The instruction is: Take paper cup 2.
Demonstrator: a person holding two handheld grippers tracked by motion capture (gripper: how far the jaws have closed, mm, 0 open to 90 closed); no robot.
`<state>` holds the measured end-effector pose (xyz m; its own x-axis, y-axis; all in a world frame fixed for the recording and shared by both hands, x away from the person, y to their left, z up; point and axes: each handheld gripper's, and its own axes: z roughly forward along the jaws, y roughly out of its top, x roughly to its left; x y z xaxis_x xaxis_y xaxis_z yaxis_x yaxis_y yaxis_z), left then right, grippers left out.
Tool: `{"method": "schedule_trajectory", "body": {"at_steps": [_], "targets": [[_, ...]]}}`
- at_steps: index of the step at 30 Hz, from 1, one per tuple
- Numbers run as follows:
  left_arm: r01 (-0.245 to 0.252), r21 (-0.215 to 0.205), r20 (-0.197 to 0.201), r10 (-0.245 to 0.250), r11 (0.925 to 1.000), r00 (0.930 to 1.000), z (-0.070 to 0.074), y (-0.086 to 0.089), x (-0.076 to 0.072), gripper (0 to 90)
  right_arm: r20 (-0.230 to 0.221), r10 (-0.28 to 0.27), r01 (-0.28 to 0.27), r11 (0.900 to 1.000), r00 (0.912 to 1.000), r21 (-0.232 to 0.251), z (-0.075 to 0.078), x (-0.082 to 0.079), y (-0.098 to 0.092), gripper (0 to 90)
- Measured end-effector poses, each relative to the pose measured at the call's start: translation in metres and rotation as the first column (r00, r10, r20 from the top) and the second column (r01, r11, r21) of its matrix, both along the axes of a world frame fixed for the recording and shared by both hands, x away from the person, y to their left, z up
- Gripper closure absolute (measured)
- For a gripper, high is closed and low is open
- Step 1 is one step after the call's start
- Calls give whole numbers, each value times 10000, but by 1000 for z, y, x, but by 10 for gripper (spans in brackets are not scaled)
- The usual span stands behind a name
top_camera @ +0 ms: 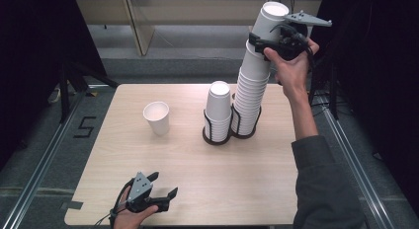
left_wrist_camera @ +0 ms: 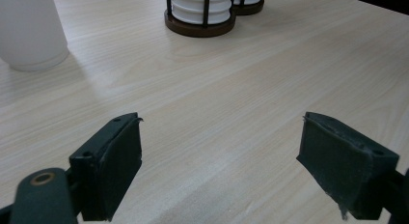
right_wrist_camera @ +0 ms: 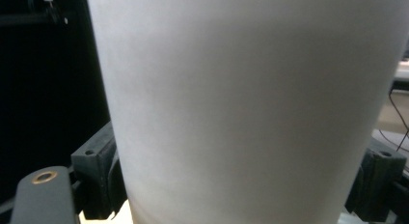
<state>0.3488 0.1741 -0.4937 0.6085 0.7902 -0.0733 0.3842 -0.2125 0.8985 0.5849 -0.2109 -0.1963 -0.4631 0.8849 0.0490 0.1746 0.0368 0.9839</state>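
While the right claw clamps the top cup of the tall stack, its jaws pressed on either side of the white wall, that cup stands high at the far right of the table, above the right-hand holder. Just to the left, a shorter stack sits in its own holder, and a single cup stands alone farther left. At the near left edge, the left claw rests low with its jaws apart and nothing between them.

Judging from the lean of the tall stack, the chief risk is that the gripped cup sticks to the ones beneath and drags several up with it, or that a sideways pull tips the column toward the shorter stack. A straight lift looks safest. Open room lies above and across the bare near half of the table; the right edge and the dark frame beyond it are close to the forearm.
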Motion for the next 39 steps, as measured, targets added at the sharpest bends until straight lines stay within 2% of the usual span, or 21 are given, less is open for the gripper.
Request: {"method": "schedule_trajectory", "body": {"at_steps": [3, 4, 6, 10, 13, 16, 17, 18, 22, 23, 25, 26, 27, 31, 33, 34, 36, 38, 39], "targets": [[178, 117, -78, -177, 9998, 9998, -1, -1, -1, 146, 330, -217, 214, 9997, 9992, 109, 12, -5, -1, 152], [191, -8, -49, -191, 9998, 9998, -2, -2, 0, 147, 361, -219, 216, 9997, 9991, 92, 15, -7, -1, 152], [232, 5, -48, -231, 9997, 9997, -2, -2, 0, 147, 484, -281, 276, 9996, 9984, 95, 22, -11, -1, 152], [284, -94, -27, -284, 9996, 9996, -2, -2, 0, 146, 711, -153, 157, 9999, 9973, -55, 32, -22, -3, 152], [295, 27, -59, -295, 9996, 9995, -1, -2, 0, 147, 794, -91, 102, 9999, 9968, -133, 39, -34, -8, 152], [302, 23, -44, -302, 9995, 9995, -1, -2, 0, 146, 732, 14, 4, 9997, 9973, -235, 40, -41, -10, 152], [316, 40, -49, -316, 9995, 9995, -1, -2, 0, 146, 684, 89, -64, 9993, 9976, -359, 40, -45, -11, 152], [332, 6, -40, -332, 9994, 9994, -1, -2, 0, 146, 576, 234, -205, 9985, 9981, -503, 37, -58, -14, 152], [266, -43, -39, -266, 9996, 9996, -1, -1, 1, 146, 533, 370, -333, 9971, 9979, -681, 31, -70, -16, 152], [243, -118, -32, -243, 9996, 9997, -1, -1, 1, 146, 518, 598, -561, 9960, 9969, -699, 23, -83, -19, 152], [249, -139, -24, -249, 9996, 9997, -1, -1, 2, 146, 442, 959, -927, 9933, 9944, -696, 16, -97, -18, 152], [249, -139, -24, -249, 9996, 9997, -1, -1, 2, 146, 442, 959, -927, 9933, 9944, -696, 16, -97, -18, 152], [220, -22, -26, -220, 9998, 9998, -1, -1, 2, 146, 382, 1157, -1111, 9881, 9926, -1067, 7, -110, -16, 152], [246, -12, -59, -246, 9997, 9997, -1, -2, 2, 146, 292, 1780, -1731, 9768, 9836, -1258, -15, -133, -6, 152], [258, -78, -27, -259, 9996, 9997, -1, -3, 2, 147, 295, 1904, -1852, 9744, 9813, -1273, -19, -137, -3, 152], [271, -59, -19, -271, 9996, 9996, -1, -3, 2, 146, 101, 2266, -2235, 9663, 9739, -1276, -37, -147, 6, 152], [248, -88, 31, -248, 9997, 9997, -1, -3, 2, 146, 52, 2350, -2325, 9645, 9720, -1255, -40, -148, 8, 152], [240, -184, 137, -237, 9995, 9996, -1, -3, 3, 146, -217, 2749, -2756, 9551, 9612, -1092, -59, -155, 18, 152], [167, -229, 190, -163, 9996, 9997, 0, -2, 3, 146, -294, 3102, -3116, 9450, 9502, -992, -79, -158, 28, 152]]}}
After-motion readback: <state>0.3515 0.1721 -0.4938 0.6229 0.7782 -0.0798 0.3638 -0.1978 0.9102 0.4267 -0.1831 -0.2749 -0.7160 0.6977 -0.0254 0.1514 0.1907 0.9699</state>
